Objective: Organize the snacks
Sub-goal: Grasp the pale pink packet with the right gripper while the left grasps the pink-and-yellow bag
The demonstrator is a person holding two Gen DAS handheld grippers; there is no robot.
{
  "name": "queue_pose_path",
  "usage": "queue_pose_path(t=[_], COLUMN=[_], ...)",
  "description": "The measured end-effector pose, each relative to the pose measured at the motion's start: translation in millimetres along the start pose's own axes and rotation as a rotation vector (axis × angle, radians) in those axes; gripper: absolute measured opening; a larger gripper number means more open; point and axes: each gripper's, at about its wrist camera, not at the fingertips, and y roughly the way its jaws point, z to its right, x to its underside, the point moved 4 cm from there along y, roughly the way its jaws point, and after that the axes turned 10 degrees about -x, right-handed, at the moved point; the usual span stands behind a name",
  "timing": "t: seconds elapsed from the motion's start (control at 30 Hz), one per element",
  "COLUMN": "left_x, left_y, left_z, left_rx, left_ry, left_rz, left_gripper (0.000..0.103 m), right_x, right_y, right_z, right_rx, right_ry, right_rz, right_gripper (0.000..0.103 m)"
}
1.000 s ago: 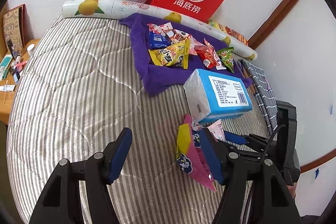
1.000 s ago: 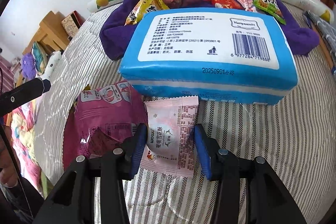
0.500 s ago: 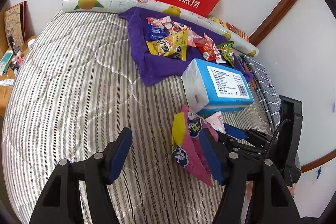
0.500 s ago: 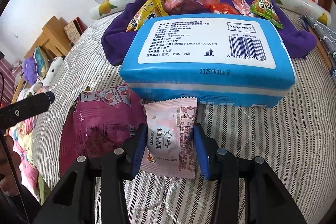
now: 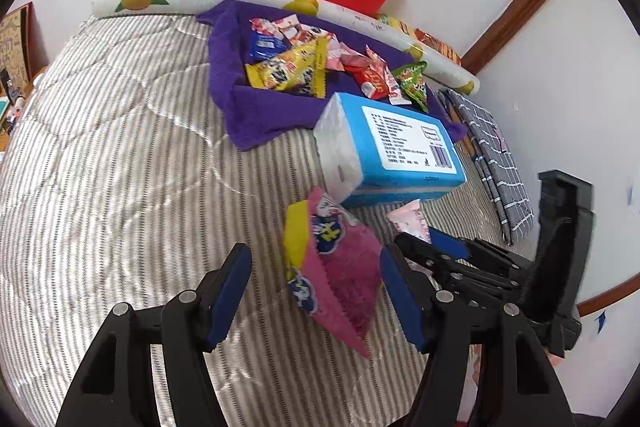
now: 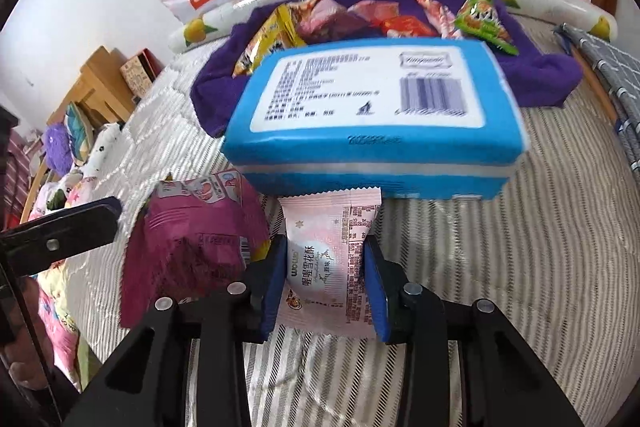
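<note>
Snack packet [image 6: 326, 267] pinched by right gripper [image 6: 324, 279], light and crinkly.
Left gripper [image 5: 316, 291] spread wide around pink bag [image 5: 340, 267]; grab mid-body, probably slippery.

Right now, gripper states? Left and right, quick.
Left gripper: open, nothing held; the magenta snack bag lies between its fingers, not clamped.
Right gripper: shut on the pale pink snack packet.
</note>
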Motion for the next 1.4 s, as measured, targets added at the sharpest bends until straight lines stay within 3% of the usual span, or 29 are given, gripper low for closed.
queue_pose_path(t=[0.47, 0.73, 1.03, 1.4], left_x=[1, 1, 5, 6], left_y=[26, 41, 54, 47], left_z=[30, 31, 40, 41], left_rx=[-0.059, -0.141, -0.137, -0.107], left_ry=[0.022, 0.033, 0.058, 0.066], left_rz=[-0.030, -0.041, -0.064, -0.051], left_gripper=[0.071, 0.072, 0.072, 0.065], right_x=[15, 20, 22, 22], right_y=[-64, -74, -71, -70], right_z=[49, 63, 61, 62], right_rx=[0.186, 0.195, 0.178, 0.178], right_ry=[-0.005, 0.022, 0.017, 0.019], right_rz=[0.094, 0.108, 0.103, 0.096], right_gripper=[0.037, 0.037, 0.037, 0.037])
